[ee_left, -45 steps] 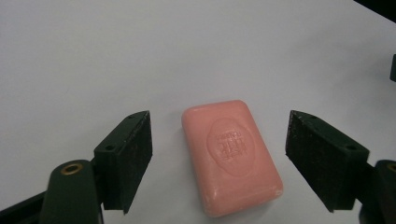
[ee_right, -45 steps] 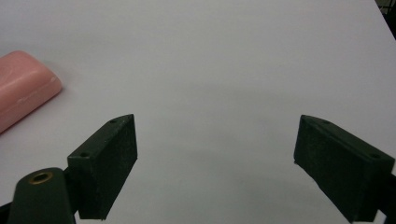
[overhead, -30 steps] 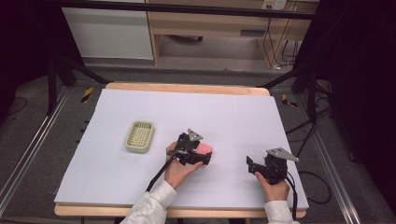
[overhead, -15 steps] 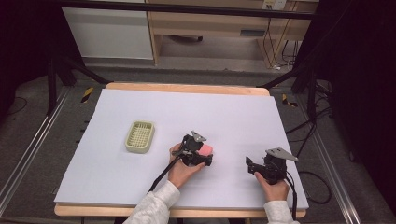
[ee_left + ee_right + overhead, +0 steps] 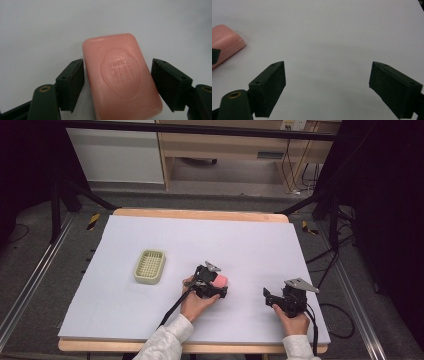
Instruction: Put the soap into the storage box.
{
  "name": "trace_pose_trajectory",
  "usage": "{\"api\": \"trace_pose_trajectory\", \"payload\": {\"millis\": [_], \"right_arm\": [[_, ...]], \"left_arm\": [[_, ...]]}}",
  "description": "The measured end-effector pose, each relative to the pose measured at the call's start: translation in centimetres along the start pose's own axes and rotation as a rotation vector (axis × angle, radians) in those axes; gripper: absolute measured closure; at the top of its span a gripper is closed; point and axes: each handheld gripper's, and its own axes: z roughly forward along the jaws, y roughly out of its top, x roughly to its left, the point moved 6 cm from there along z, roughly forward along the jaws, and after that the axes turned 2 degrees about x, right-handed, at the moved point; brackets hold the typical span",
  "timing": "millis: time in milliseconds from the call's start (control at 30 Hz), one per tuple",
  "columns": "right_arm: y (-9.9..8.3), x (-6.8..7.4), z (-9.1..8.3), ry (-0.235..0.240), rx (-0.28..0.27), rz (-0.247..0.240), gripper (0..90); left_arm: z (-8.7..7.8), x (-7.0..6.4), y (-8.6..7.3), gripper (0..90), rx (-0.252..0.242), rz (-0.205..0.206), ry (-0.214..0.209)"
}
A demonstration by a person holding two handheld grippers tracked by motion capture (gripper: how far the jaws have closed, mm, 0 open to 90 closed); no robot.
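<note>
A pink soap bar (image 5: pixel 220 280) lies flat on the white table sheet (image 5: pixel 250 245), right of centre. My left gripper (image 5: pixel 216 286) sits low over it. In the left gripper view the soap bar (image 5: pixel 120 75) lies between the two pads, slightly askew; the left pad (image 5: pixel 72 85) is at its edge and a thin gap shows at the right pad, so my left gripper (image 5: pixel 118 82) reads as open around it. My right gripper (image 5: pixel 268 296) rests near the table's front right, wide open (image 5: pixel 328 85) over bare sheet. The soap bar (image 5: pixel 224 41) lies to its left.
A pale green slotted soap dish (image 5: pixel 150 266) stands left of the soap, about a hand's width from my left gripper. Cables trail from both grippers toward the front edge. Beyond the table's far edge are black stand legs and wooden furniture.
My left gripper has slid slightly to the right and lower around the soap, which stays in place. My right gripper has hardly moved.
</note>
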Motion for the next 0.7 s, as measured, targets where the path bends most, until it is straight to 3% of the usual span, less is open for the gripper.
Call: {"api": "trace_pose_trajectory", "payload": {"millis": [700], "right_arm": [[-0.01, 0.02, 0.11, -0.001, 0.003, -0.004, 14.6]], "left_arm": [[-0.06, -0.05, -0.19, 36.7, 0.029, -0.009, 0.030]]}}
